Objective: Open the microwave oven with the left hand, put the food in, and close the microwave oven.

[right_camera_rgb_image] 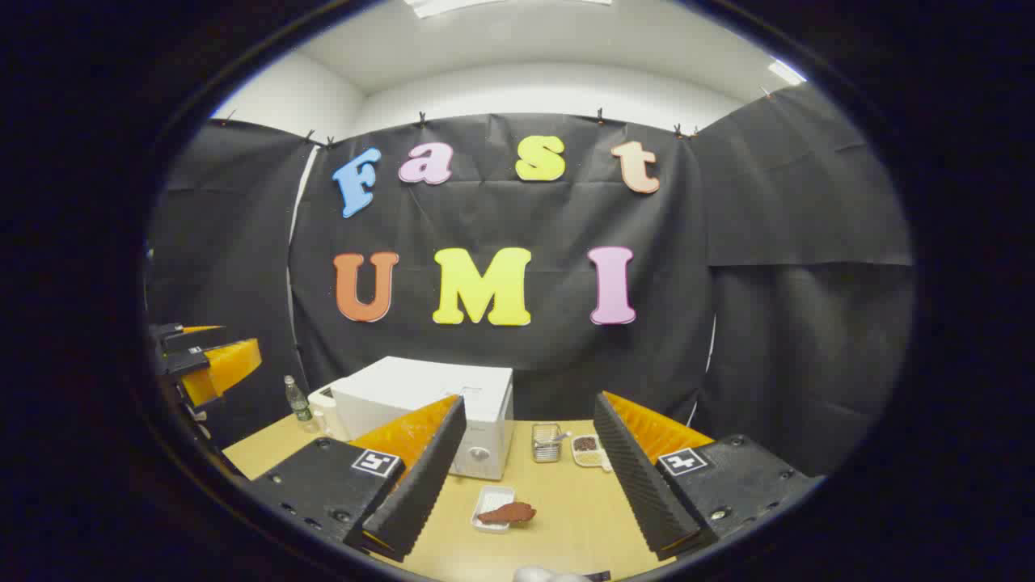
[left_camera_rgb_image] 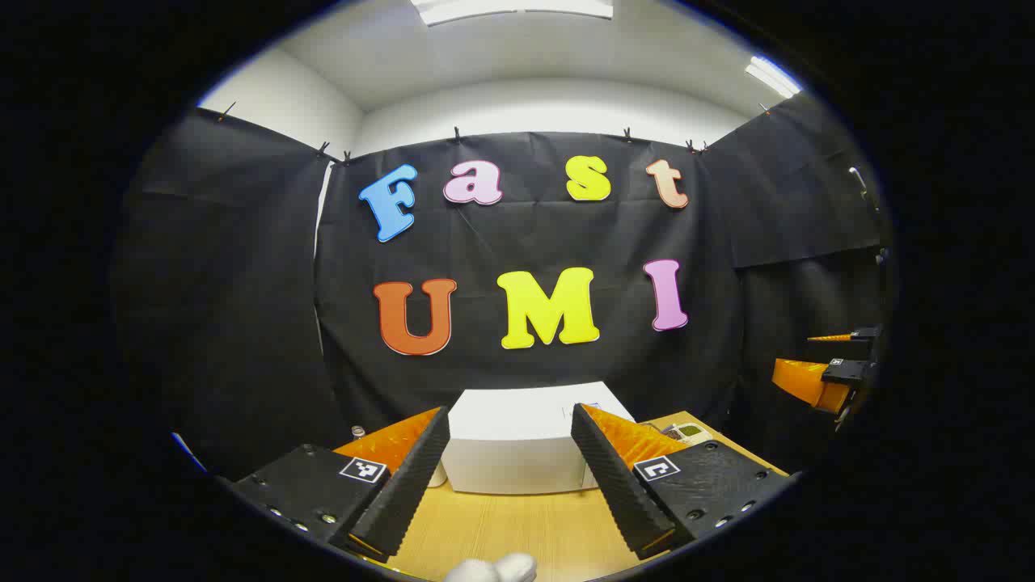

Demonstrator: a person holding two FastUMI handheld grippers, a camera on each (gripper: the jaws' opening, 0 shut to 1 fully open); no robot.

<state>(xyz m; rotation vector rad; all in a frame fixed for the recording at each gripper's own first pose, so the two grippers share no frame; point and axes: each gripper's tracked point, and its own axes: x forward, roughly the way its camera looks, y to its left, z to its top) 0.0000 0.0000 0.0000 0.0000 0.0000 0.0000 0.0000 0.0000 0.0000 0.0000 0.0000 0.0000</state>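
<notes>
A white microwave stands on the wooden table straight ahead of my left gripper, which hovers above the table, open and holding nothing. In the right gripper view the microwave sits left of centre, its front partly hidden behind one finger. The food, a reddish-brown piece on a small white tray, lies on the table in front of the microwave. My right gripper is open and empty above the table, well short of the food. The left gripper hangs at the far left; the right gripper at the far right.
A small bottle and a white object stand left of the microwave. A metal wire basket and a little dish of beans sit to its right. Black cloth walls close the booth behind and on both sides.
</notes>
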